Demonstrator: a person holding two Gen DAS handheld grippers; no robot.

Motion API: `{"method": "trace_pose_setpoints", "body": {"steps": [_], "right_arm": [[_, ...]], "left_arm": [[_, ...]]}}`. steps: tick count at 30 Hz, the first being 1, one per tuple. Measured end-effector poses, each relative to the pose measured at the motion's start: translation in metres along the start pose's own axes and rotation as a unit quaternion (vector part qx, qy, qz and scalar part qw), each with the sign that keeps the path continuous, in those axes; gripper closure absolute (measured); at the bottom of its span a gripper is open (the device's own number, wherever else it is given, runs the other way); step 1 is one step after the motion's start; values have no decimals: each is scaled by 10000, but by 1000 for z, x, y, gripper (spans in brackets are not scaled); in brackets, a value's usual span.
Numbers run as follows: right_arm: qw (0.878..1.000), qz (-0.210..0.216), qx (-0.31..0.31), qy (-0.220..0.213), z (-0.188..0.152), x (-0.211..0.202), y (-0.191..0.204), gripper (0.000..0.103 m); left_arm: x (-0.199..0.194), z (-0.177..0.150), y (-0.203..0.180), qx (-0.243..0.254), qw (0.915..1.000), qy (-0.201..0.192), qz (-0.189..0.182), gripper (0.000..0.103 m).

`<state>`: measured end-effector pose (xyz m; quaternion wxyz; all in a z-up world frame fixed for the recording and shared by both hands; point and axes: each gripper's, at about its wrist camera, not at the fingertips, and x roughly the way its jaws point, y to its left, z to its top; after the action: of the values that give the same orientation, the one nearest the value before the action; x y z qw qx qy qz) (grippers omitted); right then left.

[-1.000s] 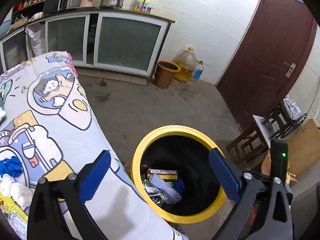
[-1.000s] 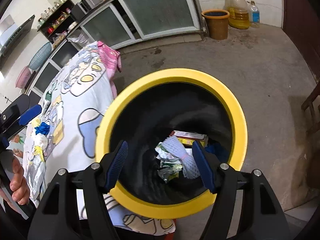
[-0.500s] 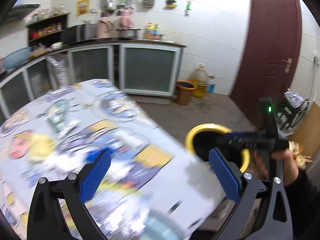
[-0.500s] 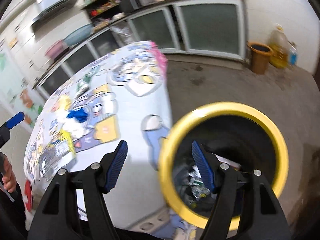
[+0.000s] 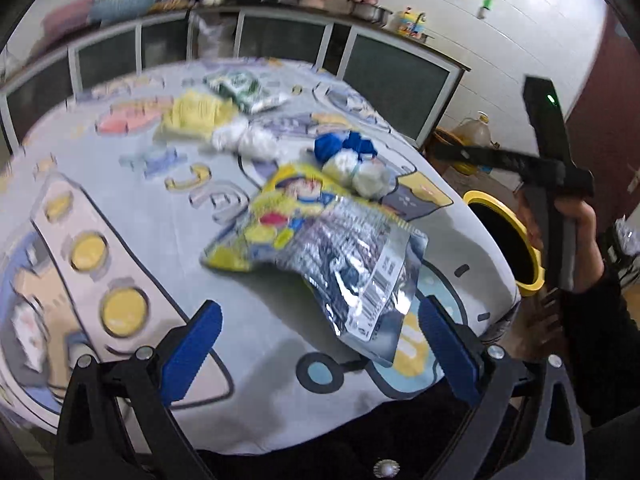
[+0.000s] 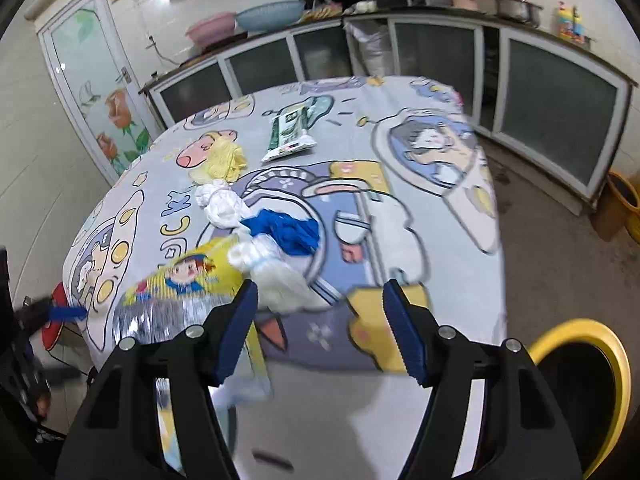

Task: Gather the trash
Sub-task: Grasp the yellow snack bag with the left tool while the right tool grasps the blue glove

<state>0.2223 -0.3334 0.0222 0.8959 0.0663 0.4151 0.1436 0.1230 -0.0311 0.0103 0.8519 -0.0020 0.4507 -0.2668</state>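
Observation:
Trash lies on the cartoon-print tablecloth (image 6: 400, 152). It includes a yellow and silver snack bag (image 5: 320, 236), a white wad (image 6: 280, 276), a blue wad (image 6: 288, 232), a second white wad (image 6: 220, 204), a yellow crumple (image 6: 222, 160) and a green-white packet (image 6: 290, 130). The yellow-rimmed bin (image 6: 616, 368) stands on the floor at the table's right. My left gripper (image 5: 320, 352) hangs open over the snack bag's near corner. My right gripper (image 6: 320, 332) is open and its jaws are closing on nothing, with the white wad just beyond its left finger.
Glass-front cabinets (image 6: 552, 108) run along the back wall, with basins and kitchenware on top. A brown bucket (image 6: 618, 204) and an oil jug (image 5: 476, 132) stand on the floor by the cabinets. A red stool (image 6: 56, 332) sits at the table's left. A dark red door (image 5: 600, 120) is at the right.
Both grippers have swung away from the bin and now face the table. The trash on the cloth is much closer in both views, and the bin has slid to the right edge.

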Motion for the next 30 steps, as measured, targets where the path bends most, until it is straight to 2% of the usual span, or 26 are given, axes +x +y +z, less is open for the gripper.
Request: {"method": "trace_pose_setpoints", "body": {"steps": [6, 15, 24, 26, 27, 28, 30], "right_arm": [[9997, 131, -18, 226, 24, 38, 13, 48], [9980, 281, 68, 569, 34, 78, 15, 52], [9948, 480, 325, 837, 40, 108, 5, 60], [9941, 527, 390, 865, 41, 112, 2, 64], [9936, 577, 426, 877, 42, 113, 1, 67], [9931, 618, 455, 890, 43, 114, 0, 71], [9928, 639, 496, 884, 45, 115, -1, 78]], "left_arm": [[18, -6, 5, -136, 9997, 159, -106, 8], [45, 0, 6, -280, 9984, 390, -302, 8], [73, 20, 0, -256, 9973, 516, -445, 8], [77, 24, 1, -321, 9970, 541, -460, 14], [79, 25, 1, -352, 9968, 553, -455, 25], [81, 27, 2, -390, 9967, 579, -421, 41], [86, 30, 1, -419, 9963, 625, -423, 57]]}}
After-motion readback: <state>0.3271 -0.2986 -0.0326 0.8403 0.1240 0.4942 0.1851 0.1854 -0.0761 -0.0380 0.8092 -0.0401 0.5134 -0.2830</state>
